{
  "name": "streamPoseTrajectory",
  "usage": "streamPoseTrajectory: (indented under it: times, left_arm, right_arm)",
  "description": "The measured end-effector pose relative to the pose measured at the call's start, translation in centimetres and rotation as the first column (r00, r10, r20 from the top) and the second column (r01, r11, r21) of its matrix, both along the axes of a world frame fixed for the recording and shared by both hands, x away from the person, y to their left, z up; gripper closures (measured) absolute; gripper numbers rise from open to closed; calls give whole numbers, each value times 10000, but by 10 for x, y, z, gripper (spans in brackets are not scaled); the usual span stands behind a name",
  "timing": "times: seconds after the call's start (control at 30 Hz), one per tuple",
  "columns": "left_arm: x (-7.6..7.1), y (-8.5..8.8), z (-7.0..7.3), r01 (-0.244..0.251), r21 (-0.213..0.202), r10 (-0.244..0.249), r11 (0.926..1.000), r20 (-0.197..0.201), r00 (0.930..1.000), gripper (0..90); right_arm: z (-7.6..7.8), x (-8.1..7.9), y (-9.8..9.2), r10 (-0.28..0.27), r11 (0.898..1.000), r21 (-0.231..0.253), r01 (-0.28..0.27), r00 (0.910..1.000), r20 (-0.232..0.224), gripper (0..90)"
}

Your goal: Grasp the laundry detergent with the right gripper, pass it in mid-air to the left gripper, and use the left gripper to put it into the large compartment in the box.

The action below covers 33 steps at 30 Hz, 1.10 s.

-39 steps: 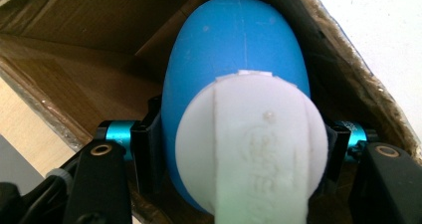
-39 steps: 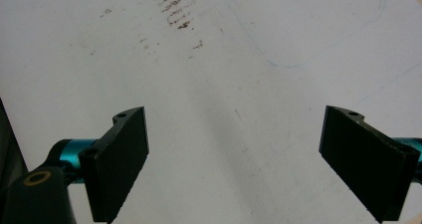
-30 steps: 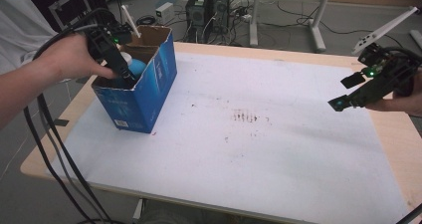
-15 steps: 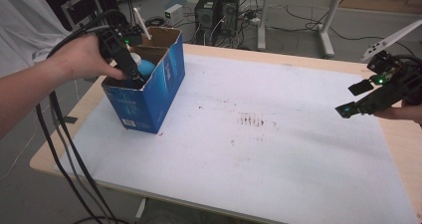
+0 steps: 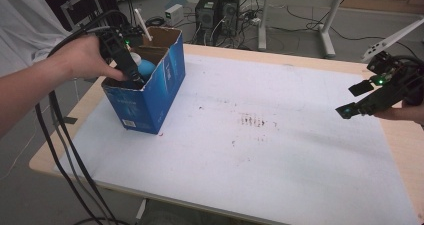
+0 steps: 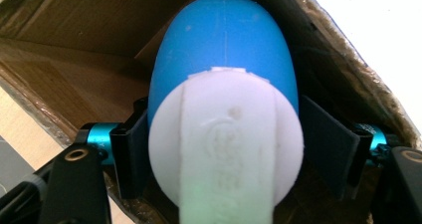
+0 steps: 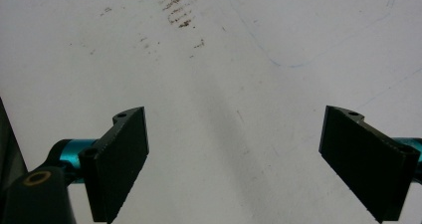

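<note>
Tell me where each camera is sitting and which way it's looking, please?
High view: above the person's side, looking forward and down at the table; both forearms and grippers show.
Left gripper view: on the left gripper, looking into the cardboard box; its jaws clamp the blue and white object.
Right gripper view: on the right gripper, looking down at the stained white tabletop; its open jaws show.
Shared: high and left gripper views both show the box and object.

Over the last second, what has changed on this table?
Little. The left hand-held gripper, shut on the blue and white object, stayed inside the blue cardboard box, apparently a little higher. The right hand-held gripper stayed open above the white table cover's right edge. The box itself did not visibly shift.
</note>
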<state>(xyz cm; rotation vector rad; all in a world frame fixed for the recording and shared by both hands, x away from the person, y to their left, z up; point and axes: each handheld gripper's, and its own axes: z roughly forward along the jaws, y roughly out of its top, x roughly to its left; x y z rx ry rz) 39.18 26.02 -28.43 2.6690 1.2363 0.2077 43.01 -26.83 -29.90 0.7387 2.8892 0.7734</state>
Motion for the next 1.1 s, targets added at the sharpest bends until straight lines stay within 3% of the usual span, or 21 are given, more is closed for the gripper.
streamPoseTrajectory:
  times: [0.63, 1.1]
  left_arm:
    - [-1, -2, 4, 522, 459, -525, 9976, 50, 9986, 204]
    - [-2, -5, 22, 1255, 657, -1283, 9899, 399, 9909, 203]
  right_arm:
    - [-1, -1, -1, 7, 10000, 7, -7, 10000, 26, 117]
    - [0, -1, -3, 12, 10000, 61, -12, 10000, 28, 117]
